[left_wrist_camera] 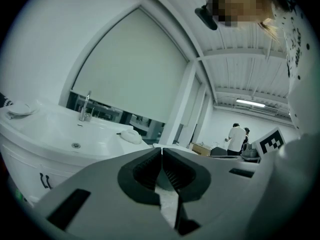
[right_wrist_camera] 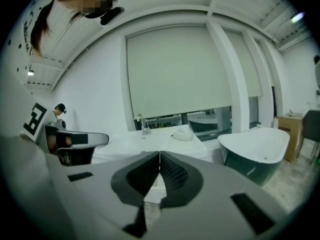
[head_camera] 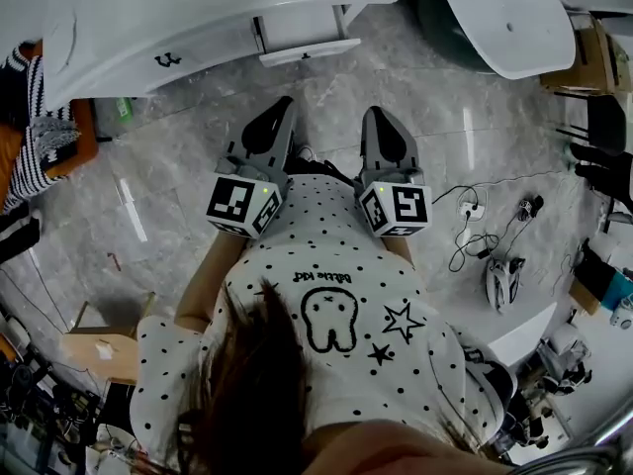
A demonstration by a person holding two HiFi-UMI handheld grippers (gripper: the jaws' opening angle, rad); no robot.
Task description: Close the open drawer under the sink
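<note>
The white sink cabinet (head_camera: 148, 38) stands across the floor ahead of me, and its drawer (head_camera: 302, 40) sticks out at its right end. My left gripper (head_camera: 284, 107) and right gripper (head_camera: 373, 117) are held side by side at waist height. Both point toward the drawer and are still some way short of it. Each is shut with nothing between its jaws. In the left gripper view the left gripper (left_wrist_camera: 162, 149) has the basin (left_wrist_camera: 75, 134) and faucet (left_wrist_camera: 85, 107) to its left. In the right gripper view the right gripper (right_wrist_camera: 159, 154) points at the sink top (right_wrist_camera: 150, 140).
A dark green bathtub with a white rim (head_camera: 504, 18) (right_wrist_camera: 255, 151) stands right of the sink. Cables and a power strip (head_camera: 473, 211) lie on the marble floor at right. A striped cloth on a wooden stool (head_camera: 40, 127) sits at left. Two people (left_wrist_camera: 237, 136) stand far off.
</note>
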